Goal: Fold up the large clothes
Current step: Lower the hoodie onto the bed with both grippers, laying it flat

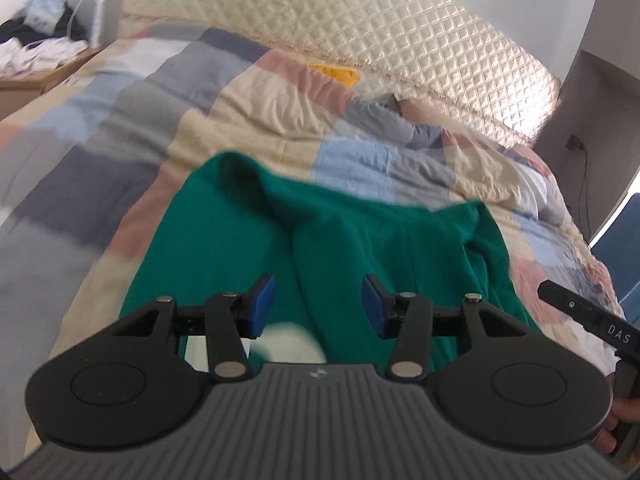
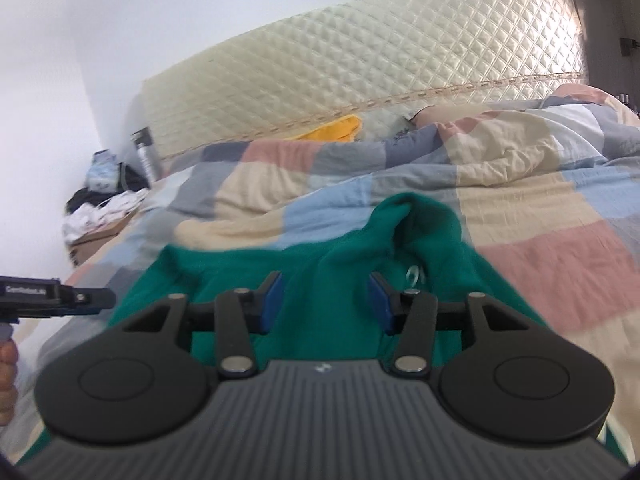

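Note:
A green garment [image 1: 320, 236] lies spread on the checked quilt [image 1: 248, 120], with a seam running down its middle. In the right wrist view the garment [image 2: 320, 280] shows a bunched, raised fold at its far end. My left gripper [image 1: 319, 306] is open and empty, hovering just above the cloth. My right gripper [image 2: 326, 304] is open and empty over the garment too. The right gripper's body shows at the right edge of the left wrist view [image 1: 592, 320]; the left gripper shows at the left edge of the right wrist view [image 2: 56, 296].
A cream quilted headboard [image 1: 400, 32] stands behind the bed. A yellow item [image 1: 336, 72] lies near it. A bedside table [image 1: 36, 76] at the far left holds clothes and a grey appliance [image 1: 106, 4]. A wall socket with a cable [image 1: 576, 144] is at the right.

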